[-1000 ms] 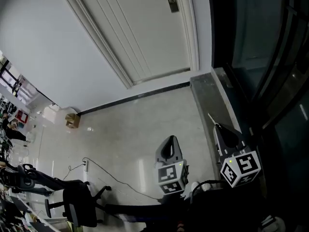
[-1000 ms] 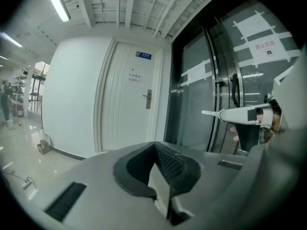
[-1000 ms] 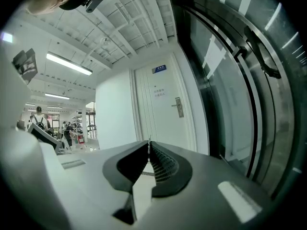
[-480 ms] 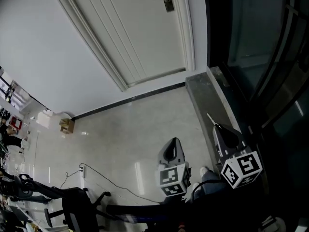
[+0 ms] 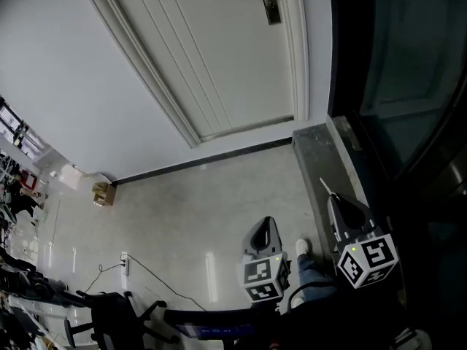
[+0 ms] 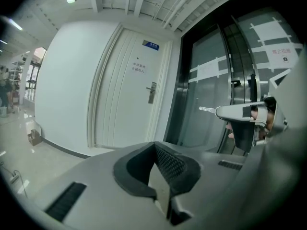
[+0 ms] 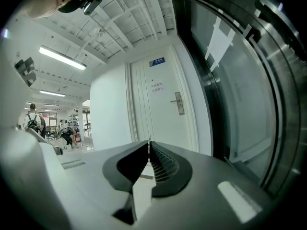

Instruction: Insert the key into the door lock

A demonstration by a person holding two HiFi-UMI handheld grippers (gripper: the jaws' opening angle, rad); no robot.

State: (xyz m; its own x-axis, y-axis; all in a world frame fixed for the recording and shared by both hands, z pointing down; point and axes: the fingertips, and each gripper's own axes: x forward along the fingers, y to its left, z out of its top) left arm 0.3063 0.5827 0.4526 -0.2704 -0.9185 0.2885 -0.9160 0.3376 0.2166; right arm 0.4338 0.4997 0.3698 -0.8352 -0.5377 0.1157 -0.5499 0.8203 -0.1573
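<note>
The right tongs (image 5: 333, 197) are clamped on a thin silver metal key (image 5: 323, 185). Its blade juts out ahead, likely so it can meet the keyway head-on. The silver lever-handled door lock (image 5: 271, 1) on the white panelled door (image 5: 219, 57) lies well apart, near 12 o'clock. The left tongs (image 5: 263, 223) are pressed together on nothing, idle at 9 o'clock of the right.

The thin silver key (image 5: 325, 187) juts from the right gripper's (image 5: 333, 195) closed jaws, pointing towards the door. The silver lever-handle door lock (image 5: 271, 2) stands well apart from it.
</note>
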